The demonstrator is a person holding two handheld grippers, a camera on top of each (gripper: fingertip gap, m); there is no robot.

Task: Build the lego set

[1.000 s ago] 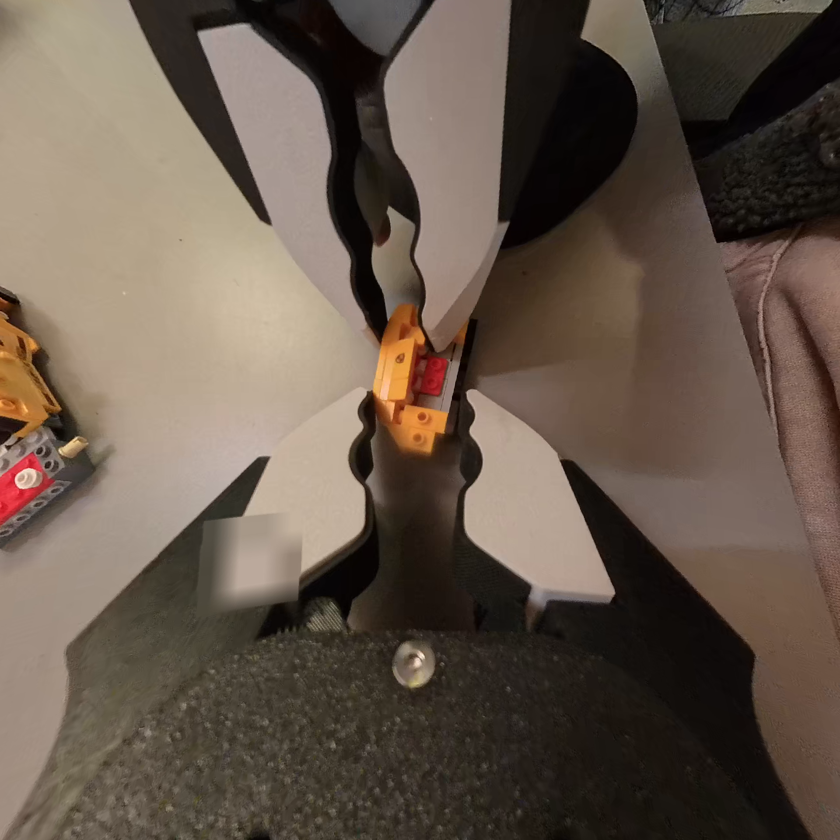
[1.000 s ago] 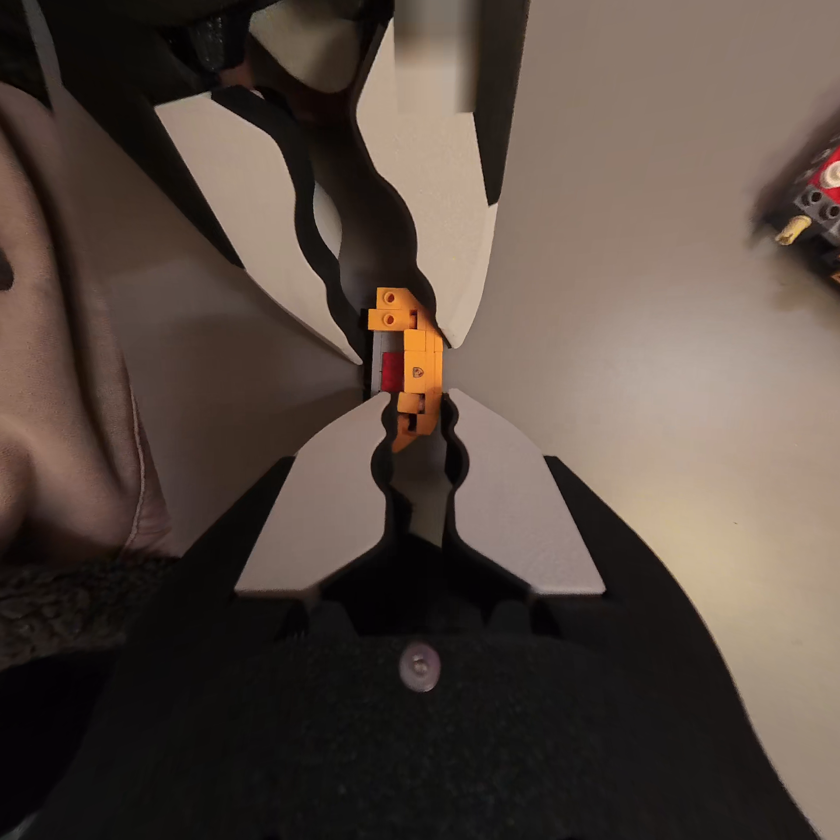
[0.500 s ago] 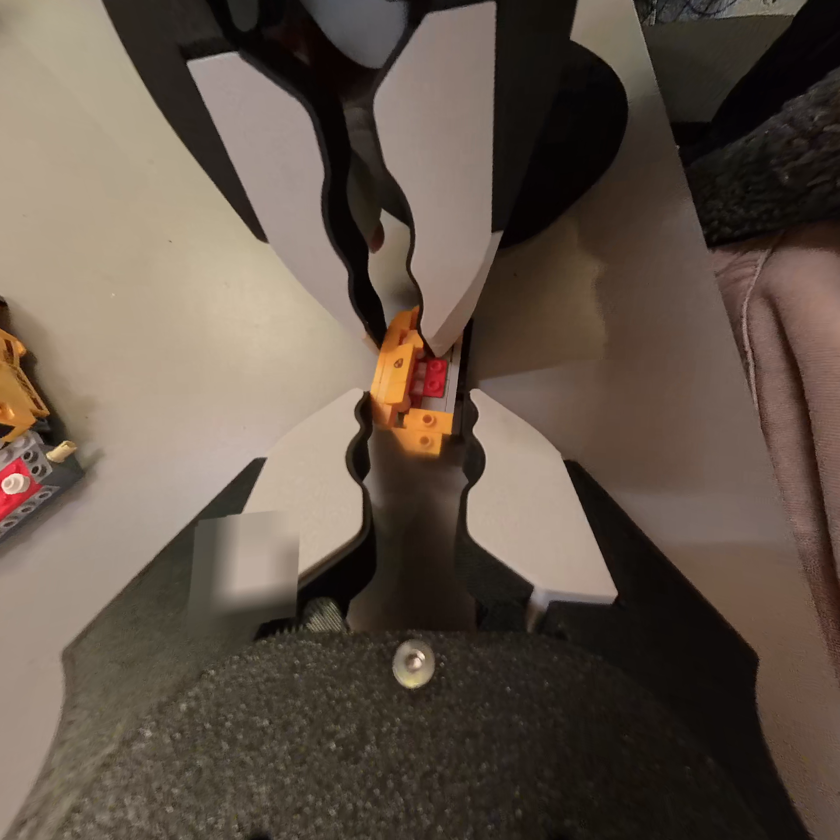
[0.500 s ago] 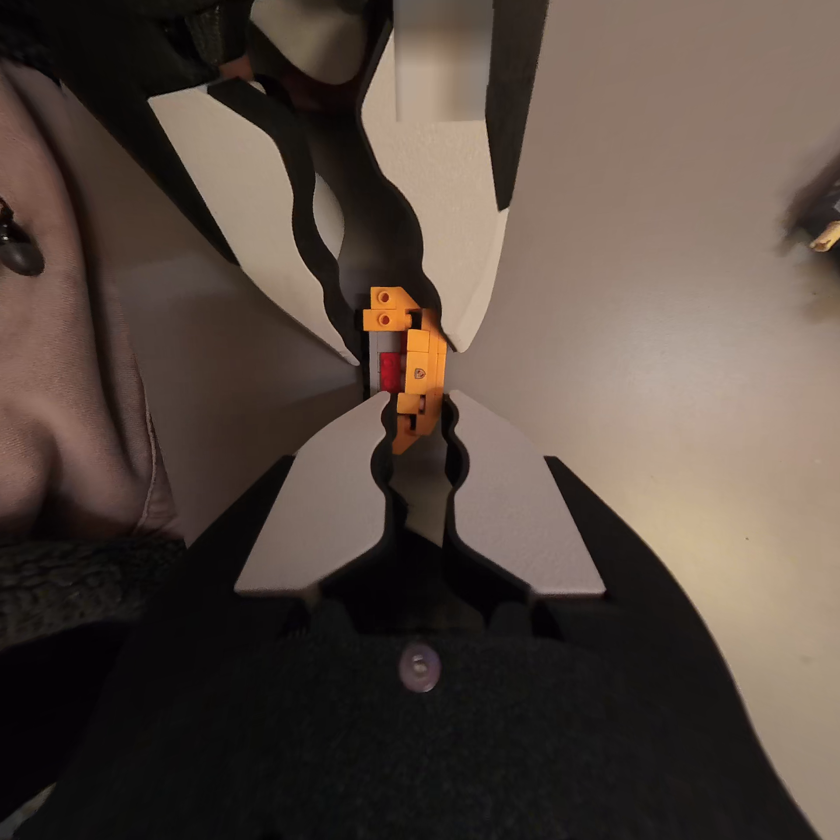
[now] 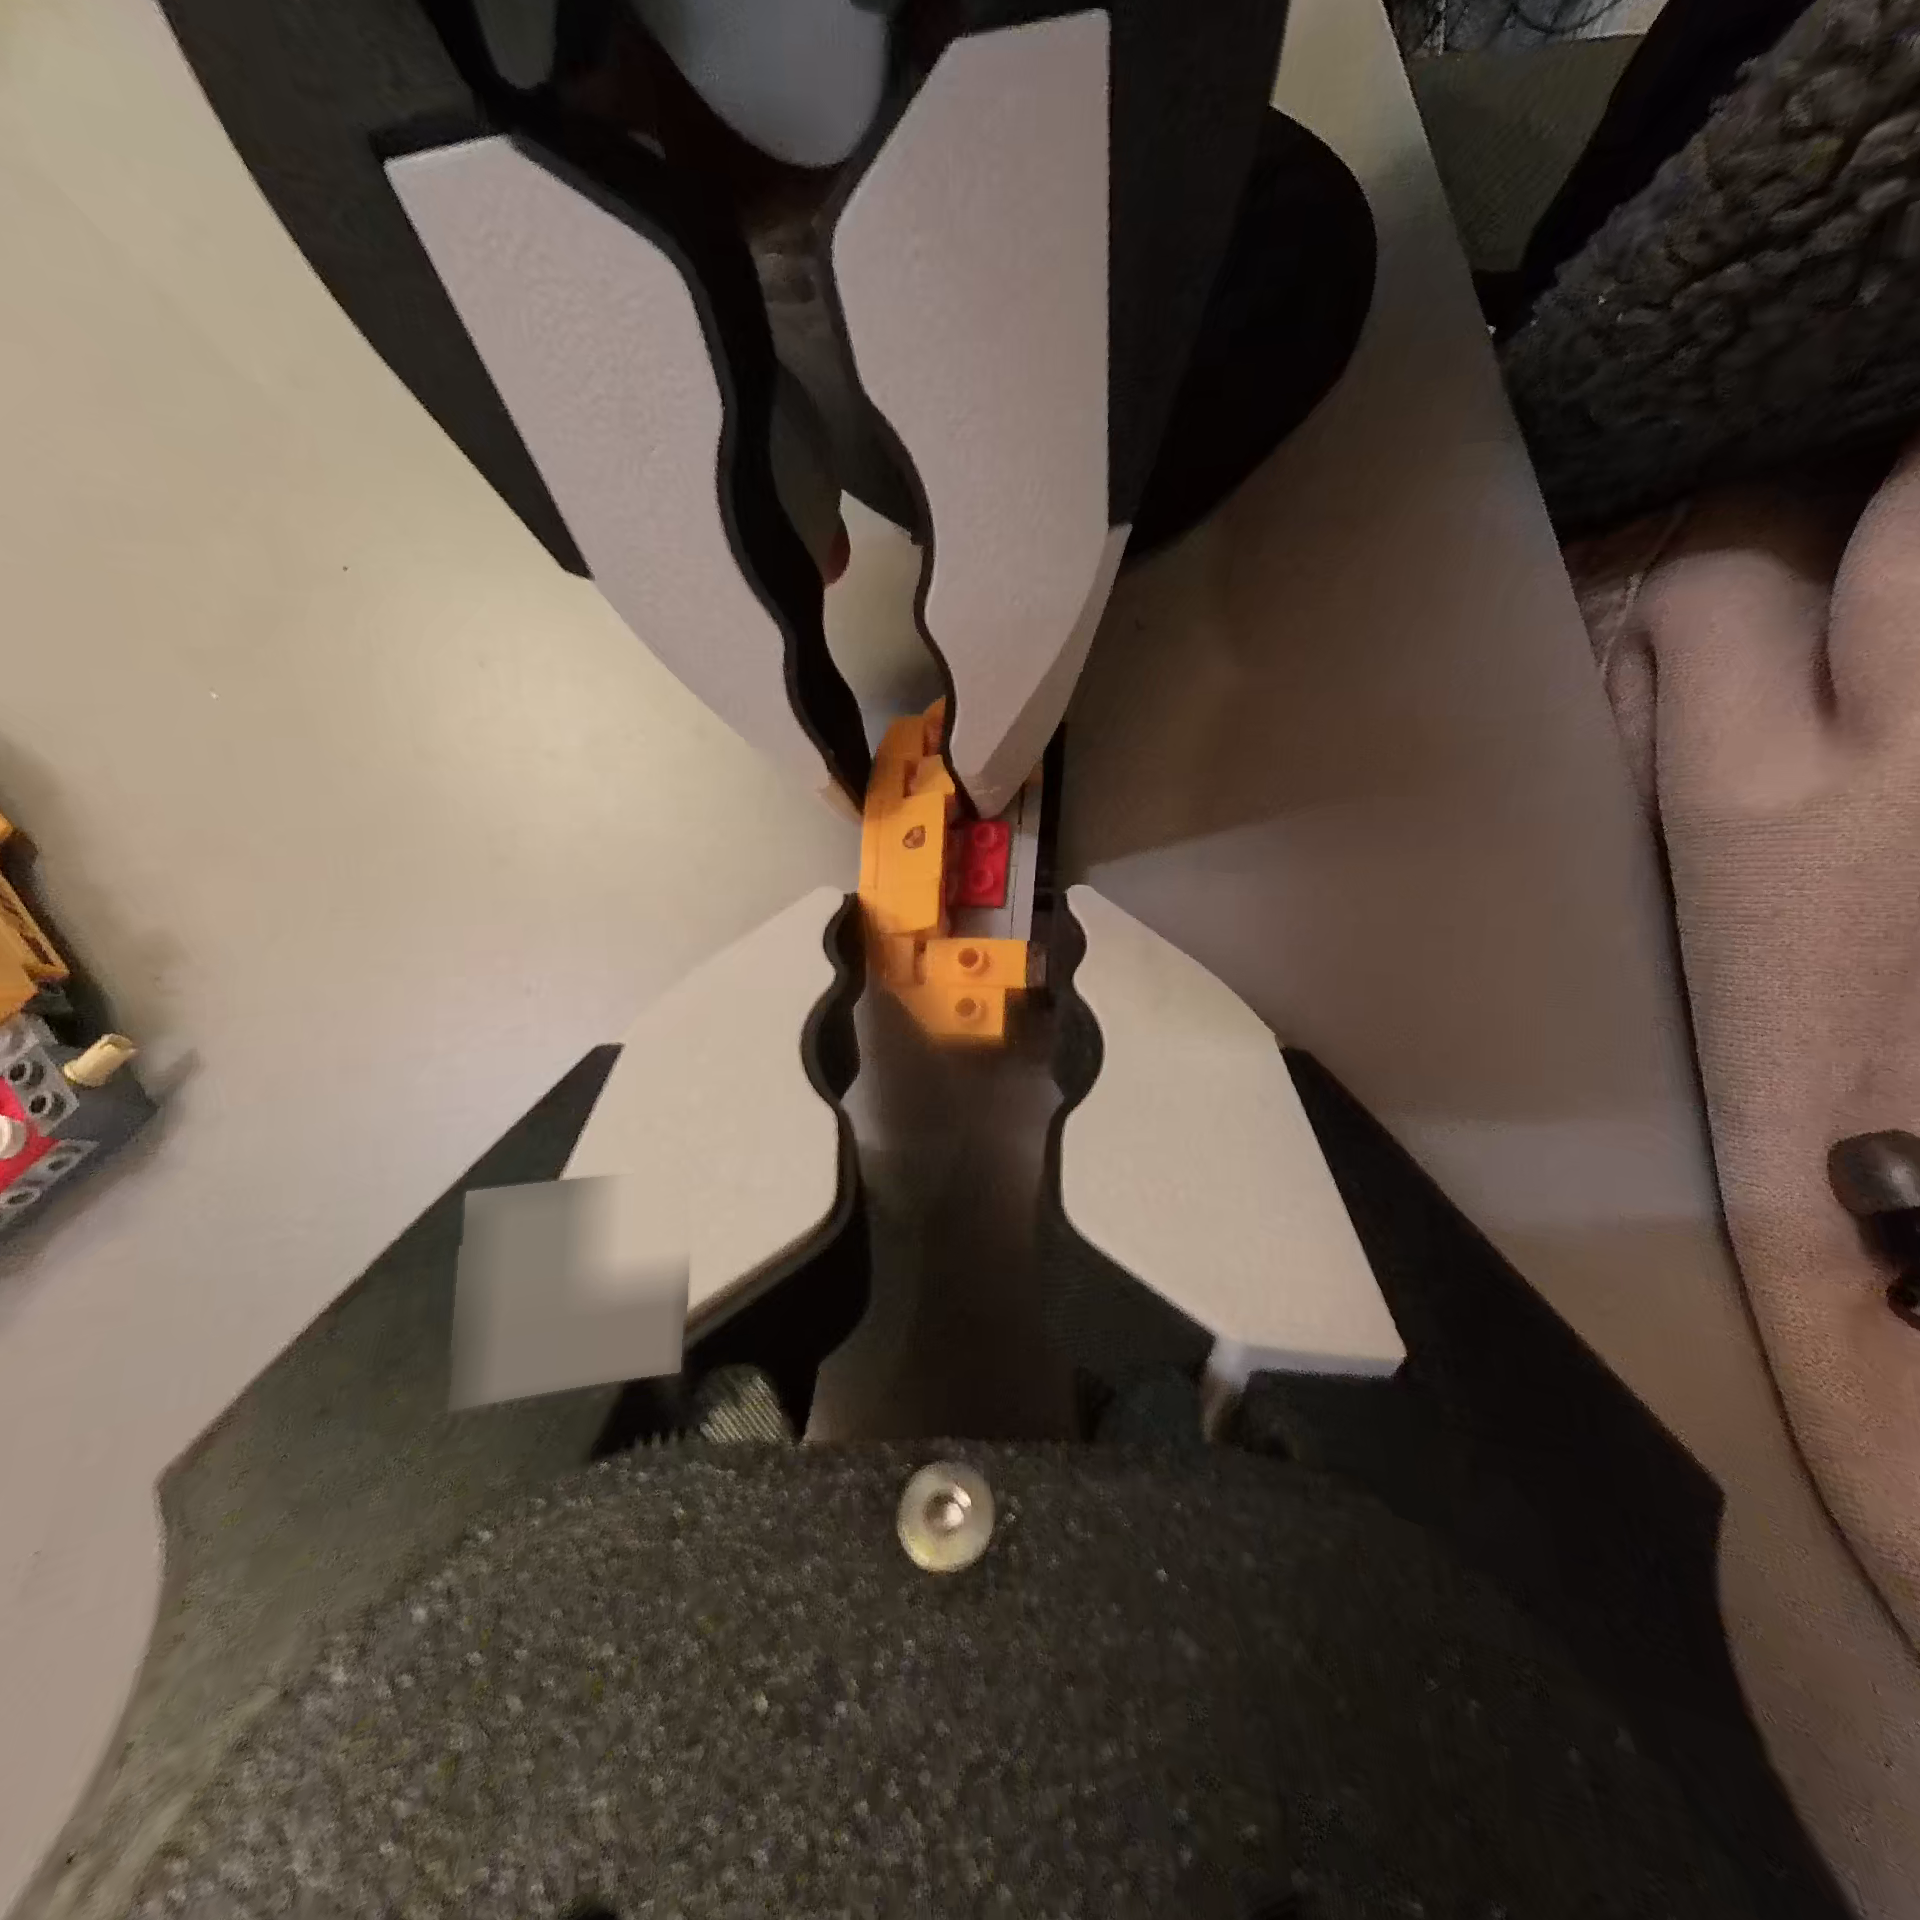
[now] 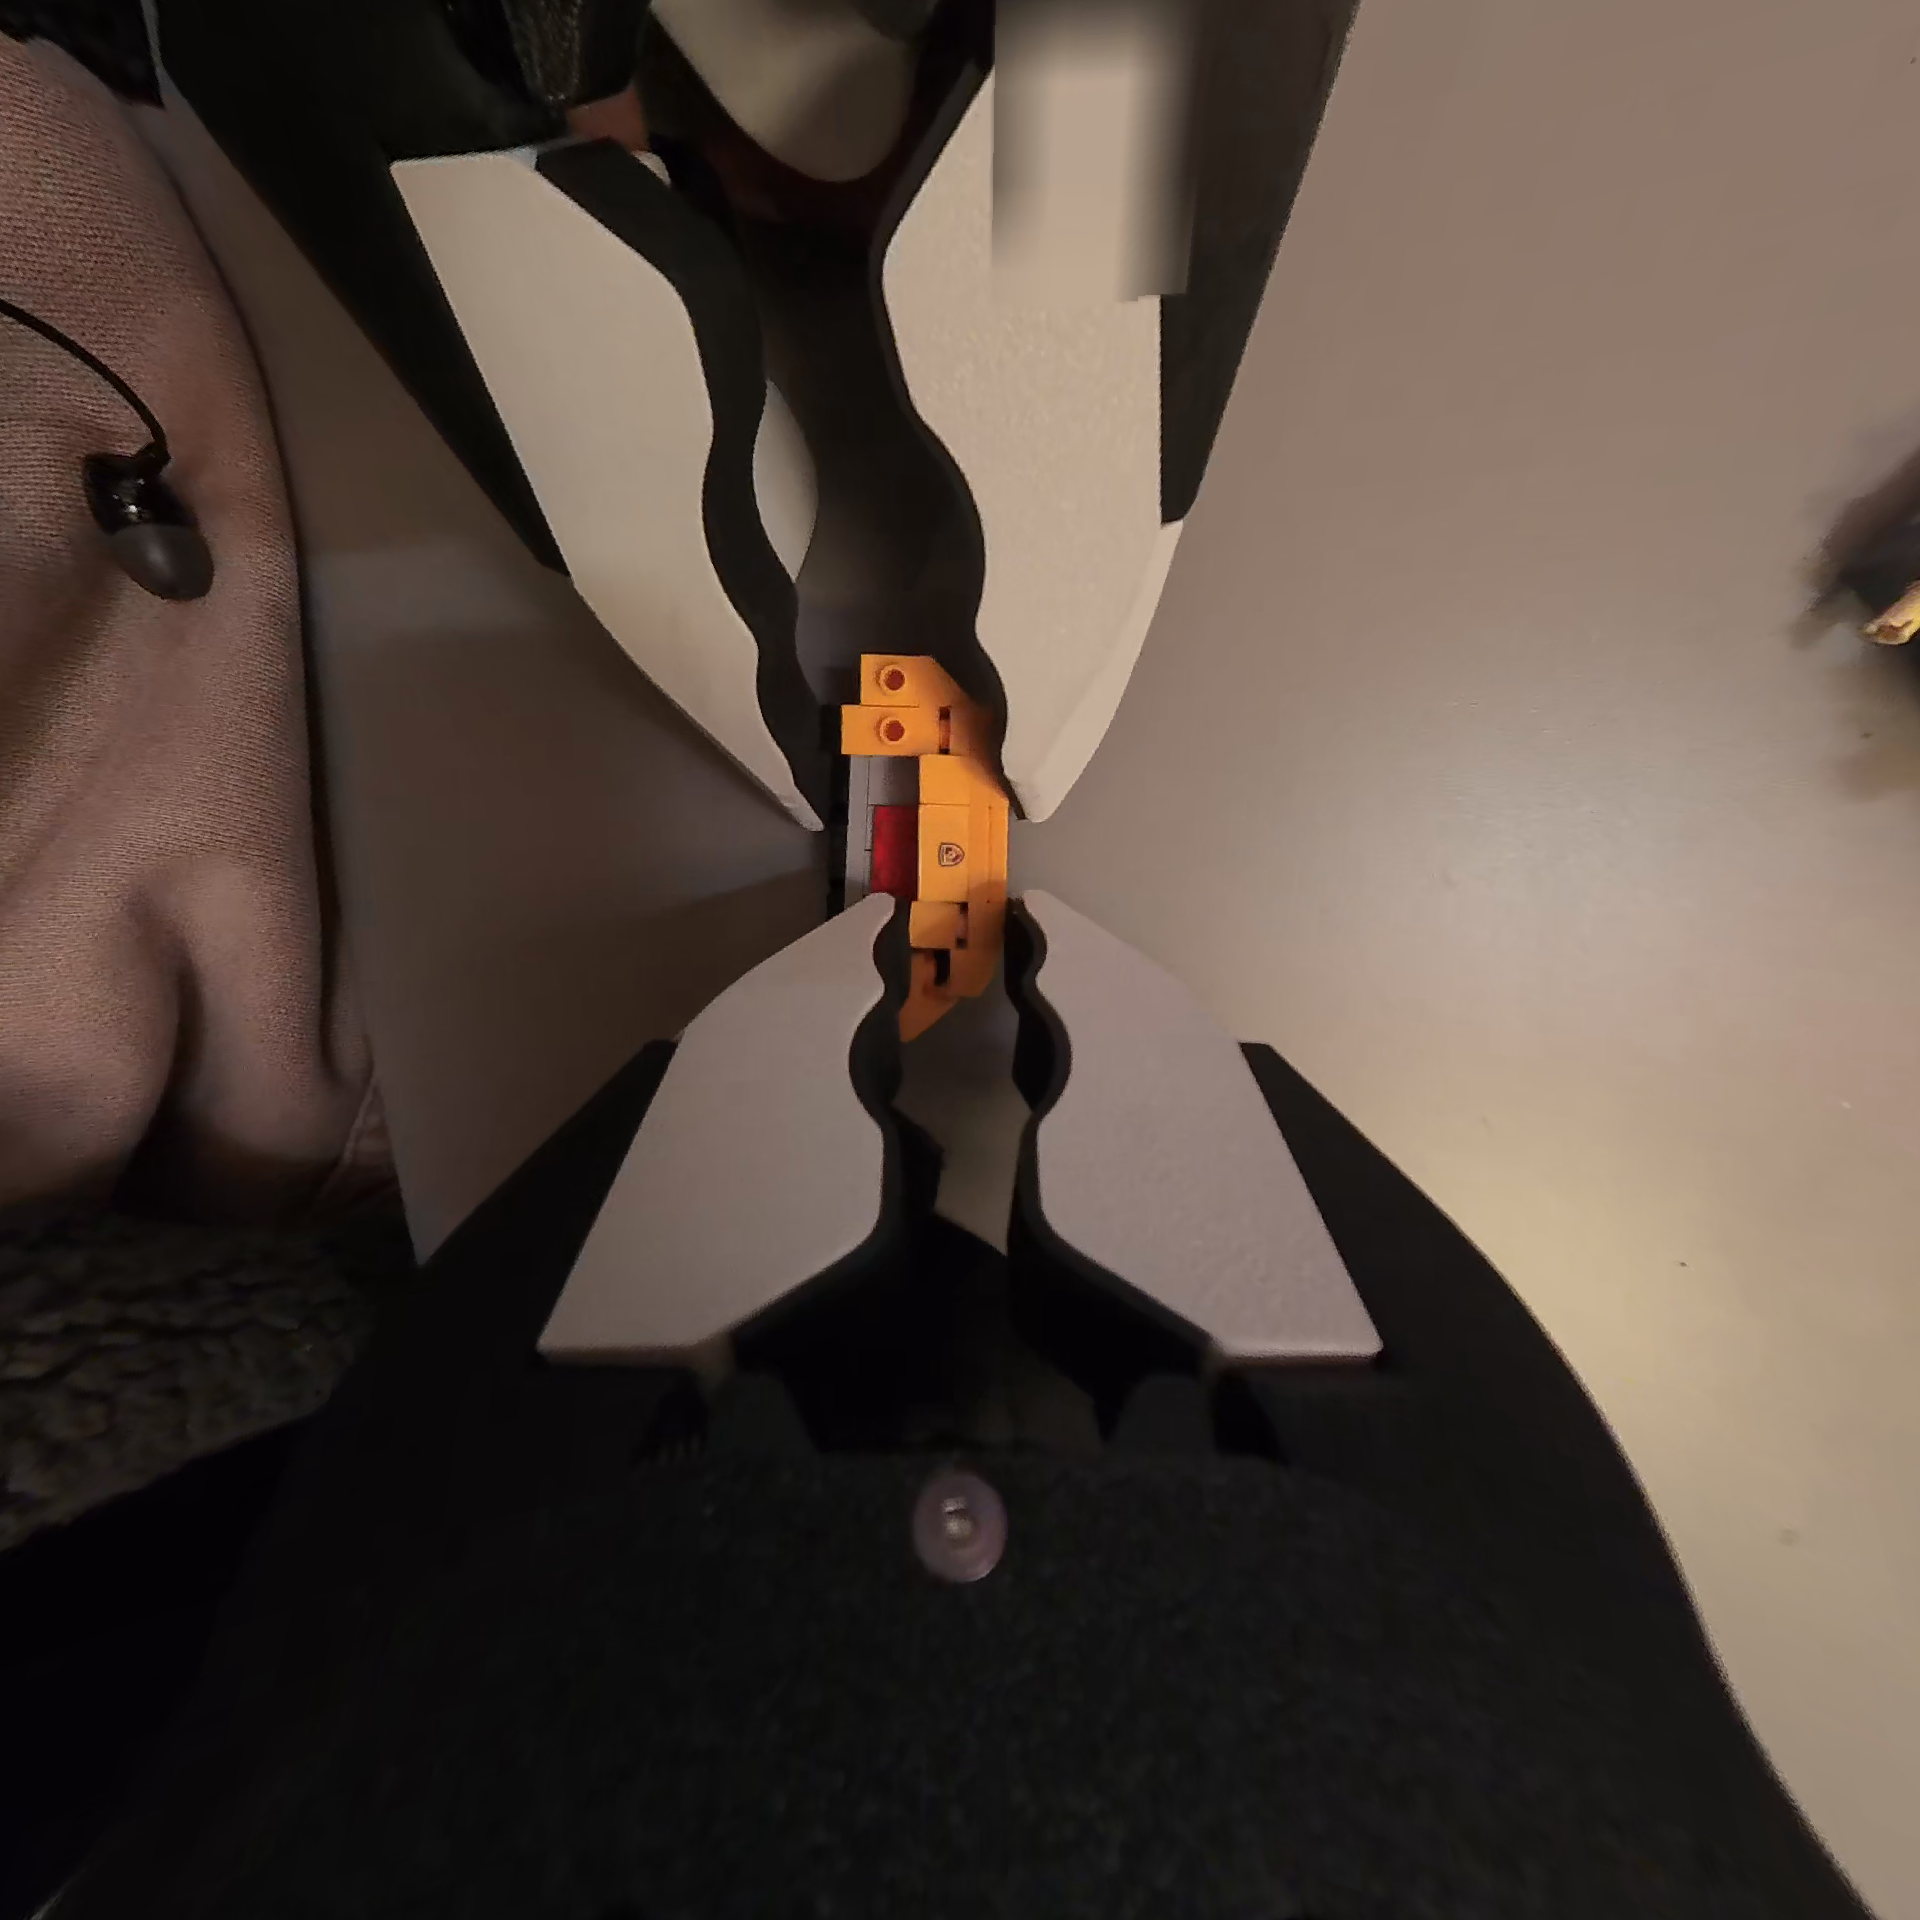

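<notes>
I pinch the small orange, red and grey plastic brick assembly between both tools, left tool and right tool, at opposite ends; it is light, rigid, and likely snaps apart if twisted.

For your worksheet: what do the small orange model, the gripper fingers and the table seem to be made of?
Orange model: hard glossy plastic, with moulded studs and sharp edges. Left gripper fingers: matte pale faces, probably plastic, edged with black wavy lining, perhaps rubber. Table: smooth off-white, possibly laminate.
</notes>
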